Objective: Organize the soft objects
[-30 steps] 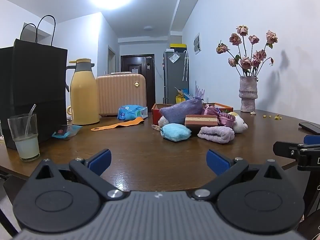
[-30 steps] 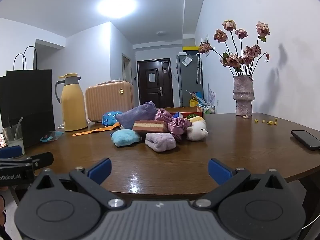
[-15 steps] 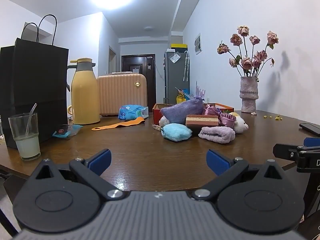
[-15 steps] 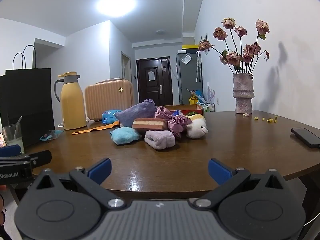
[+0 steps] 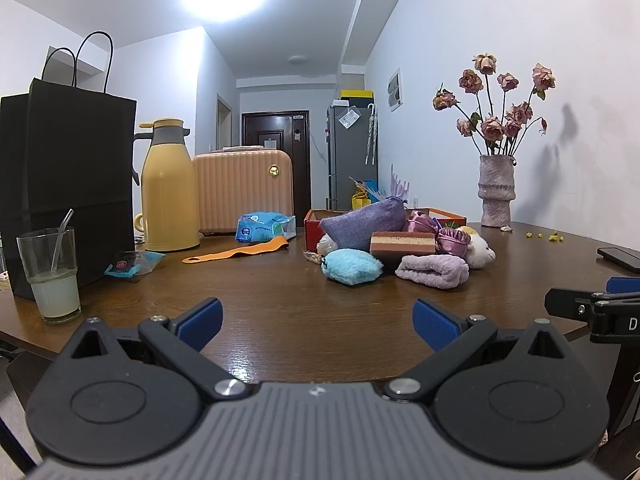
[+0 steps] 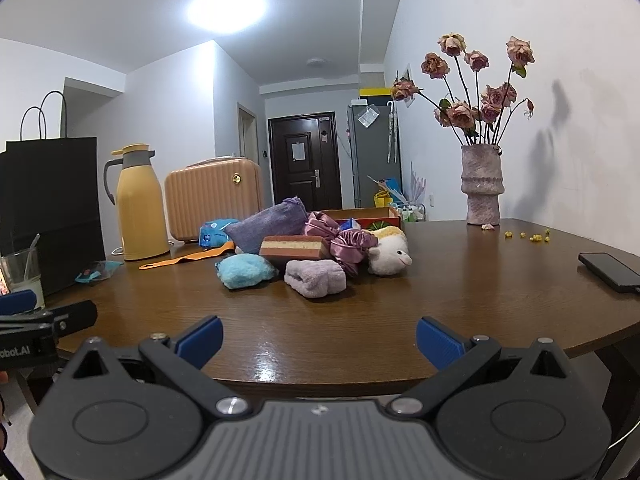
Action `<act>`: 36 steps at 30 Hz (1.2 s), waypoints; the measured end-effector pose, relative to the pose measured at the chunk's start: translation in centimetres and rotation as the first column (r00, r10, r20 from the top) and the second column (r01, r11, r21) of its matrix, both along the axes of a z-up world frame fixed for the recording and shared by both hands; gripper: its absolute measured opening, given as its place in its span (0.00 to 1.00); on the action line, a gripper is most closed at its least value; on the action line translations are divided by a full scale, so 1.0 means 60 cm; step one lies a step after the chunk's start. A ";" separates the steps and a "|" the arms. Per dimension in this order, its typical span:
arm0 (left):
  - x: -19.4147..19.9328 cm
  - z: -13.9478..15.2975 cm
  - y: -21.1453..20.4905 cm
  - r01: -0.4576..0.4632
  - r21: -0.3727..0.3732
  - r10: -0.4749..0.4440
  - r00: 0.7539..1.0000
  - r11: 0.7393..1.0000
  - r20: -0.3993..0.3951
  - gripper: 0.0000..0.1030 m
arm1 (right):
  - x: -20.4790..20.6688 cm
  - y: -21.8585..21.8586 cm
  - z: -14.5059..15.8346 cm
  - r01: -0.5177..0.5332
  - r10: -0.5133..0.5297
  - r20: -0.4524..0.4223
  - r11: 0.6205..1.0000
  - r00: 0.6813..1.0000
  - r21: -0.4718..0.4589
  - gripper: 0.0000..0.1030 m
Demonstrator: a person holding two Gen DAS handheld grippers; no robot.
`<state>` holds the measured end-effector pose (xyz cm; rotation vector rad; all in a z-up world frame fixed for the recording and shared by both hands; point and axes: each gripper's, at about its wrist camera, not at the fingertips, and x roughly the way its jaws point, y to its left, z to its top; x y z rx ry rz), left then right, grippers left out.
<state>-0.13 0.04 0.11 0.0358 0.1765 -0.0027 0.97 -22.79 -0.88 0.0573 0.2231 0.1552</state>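
Observation:
A pile of soft things lies mid-table: a blue fluffy pouch (image 5: 352, 266) (image 6: 246, 271), a lilac rolled towel (image 5: 434, 271) (image 6: 316, 278), a striped cake-like sponge (image 5: 402, 244) (image 6: 294, 248), a purple sachet bag (image 5: 364, 220) (image 6: 266, 226), pink satin scrunchies (image 6: 354, 244) and a white plush sheep (image 5: 478, 248) (image 6: 390, 254). An open red-orange box (image 5: 314, 228) (image 6: 360, 216) stands behind them. My left gripper (image 5: 318, 322) and right gripper (image 6: 318, 338) are both open and empty, over the table's near edge, well short of the pile.
On the brown table (image 5: 280, 304): a black paper bag (image 5: 68, 184), a glass with a straw (image 5: 52, 276), a yellow thermos (image 5: 170, 192), a peach mini suitcase (image 5: 242, 192), an orange strap (image 5: 236, 253), a flower vase (image 5: 496, 192) and a black phone (image 6: 608, 272).
Both grippers have drifted slightly, still open. Nothing on the table has moved.

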 end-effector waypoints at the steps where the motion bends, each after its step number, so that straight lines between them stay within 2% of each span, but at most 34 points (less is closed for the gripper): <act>1: -0.001 0.001 0.000 -0.001 0.000 0.001 1.000 1.000 0.000 1.00 | 0.000 0.000 0.000 -0.002 0.002 0.001 1.000 1.000 0.000 1.00; 36: -0.004 0.000 0.000 0.003 0.003 -0.003 1.000 1.000 0.012 1.00 | -0.002 0.002 0.000 -0.006 0.006 0.000 1.000 1.000 -0.004 1.00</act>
